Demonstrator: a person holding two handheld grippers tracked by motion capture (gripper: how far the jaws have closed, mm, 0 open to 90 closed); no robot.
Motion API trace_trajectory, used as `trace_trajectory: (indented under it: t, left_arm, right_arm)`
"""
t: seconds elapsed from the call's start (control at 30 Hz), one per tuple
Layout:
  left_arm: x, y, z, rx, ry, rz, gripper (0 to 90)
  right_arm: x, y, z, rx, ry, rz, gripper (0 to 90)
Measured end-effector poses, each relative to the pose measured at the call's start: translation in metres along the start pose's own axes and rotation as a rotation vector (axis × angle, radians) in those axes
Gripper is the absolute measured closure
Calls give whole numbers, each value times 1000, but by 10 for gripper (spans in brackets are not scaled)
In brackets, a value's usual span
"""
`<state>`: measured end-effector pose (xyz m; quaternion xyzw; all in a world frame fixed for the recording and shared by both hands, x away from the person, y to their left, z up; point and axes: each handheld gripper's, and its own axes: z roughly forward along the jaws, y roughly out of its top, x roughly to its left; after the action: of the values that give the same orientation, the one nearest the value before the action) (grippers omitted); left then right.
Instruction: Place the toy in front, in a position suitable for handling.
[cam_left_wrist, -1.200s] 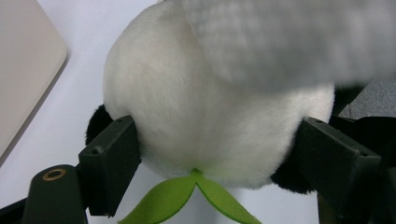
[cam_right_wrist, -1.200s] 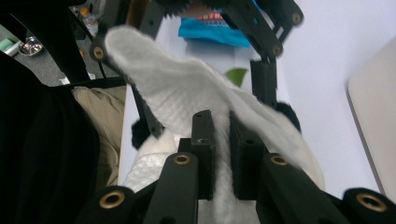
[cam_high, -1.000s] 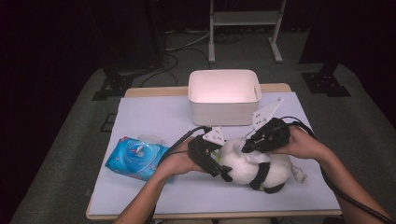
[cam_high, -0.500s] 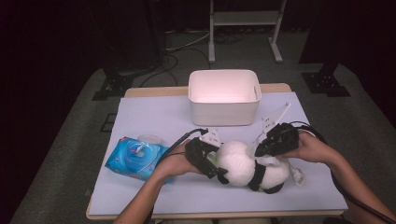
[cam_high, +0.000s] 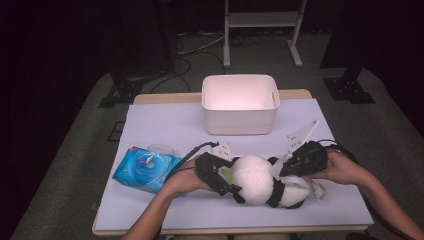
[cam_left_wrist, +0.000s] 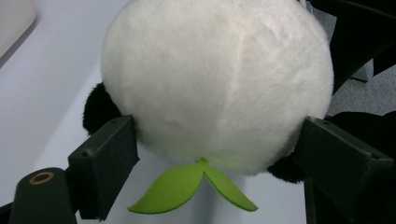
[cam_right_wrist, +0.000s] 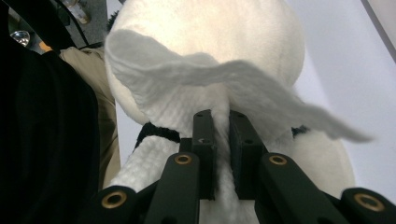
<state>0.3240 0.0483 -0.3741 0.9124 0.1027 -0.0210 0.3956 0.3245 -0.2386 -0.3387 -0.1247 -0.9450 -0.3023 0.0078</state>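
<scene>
White table (cam_high: 165, 125): panda plush (cam_high: 260, 180) btwn 2 grippers; left gripper (cam_high: 226, 182) clasps head wide, right gripper (cam_high: 280, 167) pinches wipe (cam_right_wrist: 205, 79).

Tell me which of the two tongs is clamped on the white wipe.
The right tongs: their jaws are shut on the white wipe held against the plush panda. The left tongs stand wide around the panda's white head instead.

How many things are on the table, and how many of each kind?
Stuffed panda toy: 1
White wipe, held in the right gripper: 1
Blue pack of wipes: 1
White bin: 1
Total: 4
</scene>
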Motion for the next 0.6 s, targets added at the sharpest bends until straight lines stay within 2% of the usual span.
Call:
trace_trajectory:
  t: [0.1, 0.23, 0.4, 0.6]
  left_arm:
    - [-1, 2, 0, -11, -12, -10, 118]
    - [-1, 5, 2, -2, -16, -18, 114]
    - [3, 3, 8, 14, -32, -46, 107]
    - [5, 0, 8, 28, -44, -56, 116]
  right_arm:
    - [4, -3, 0, -11, -2, 2, 817]
    - [5, -5, 3, -28, 16, 1, 817]
    - [9, -2, 6, -19, 13, -13, 817]
    - [13, 4, 10, -13, 18, -28, 816]
